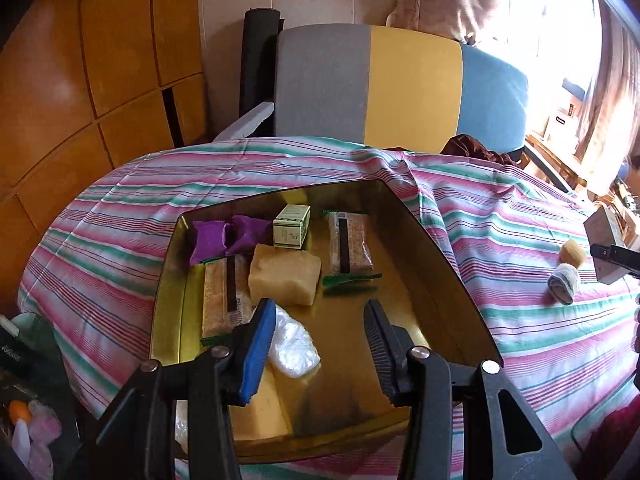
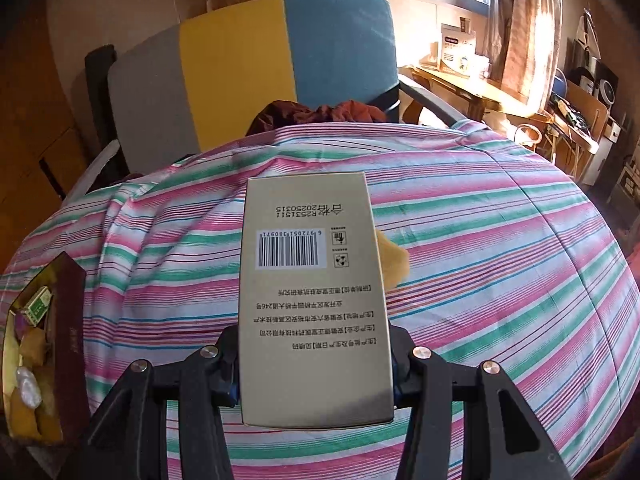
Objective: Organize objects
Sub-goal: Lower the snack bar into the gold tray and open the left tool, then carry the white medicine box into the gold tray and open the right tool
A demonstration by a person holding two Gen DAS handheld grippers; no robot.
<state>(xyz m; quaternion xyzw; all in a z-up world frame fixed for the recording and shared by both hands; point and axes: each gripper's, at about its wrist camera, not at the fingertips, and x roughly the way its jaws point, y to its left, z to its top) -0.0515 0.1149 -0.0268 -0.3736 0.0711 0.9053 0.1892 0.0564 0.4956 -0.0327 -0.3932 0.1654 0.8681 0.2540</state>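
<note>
Beige carton (image 2: 314, 300) clamped in right gripper (image 2: 316, 376), lifted over striped table (image 2: 500, 280); gold tray (image 2: 74, 320) at its 9 o'clock. Left gripper (image 1: 320, 340) apart, empty, above the tray. Risk: the tray's crowded, carton could knock soap block (image 1: 285, 279) or catch the rim.

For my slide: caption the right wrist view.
Right gripper shut on a barcoded carton above the striped cloth.

Beige box (image 2: 314, 300): upside-down barcode, "20250315", "R2531511".
</note>
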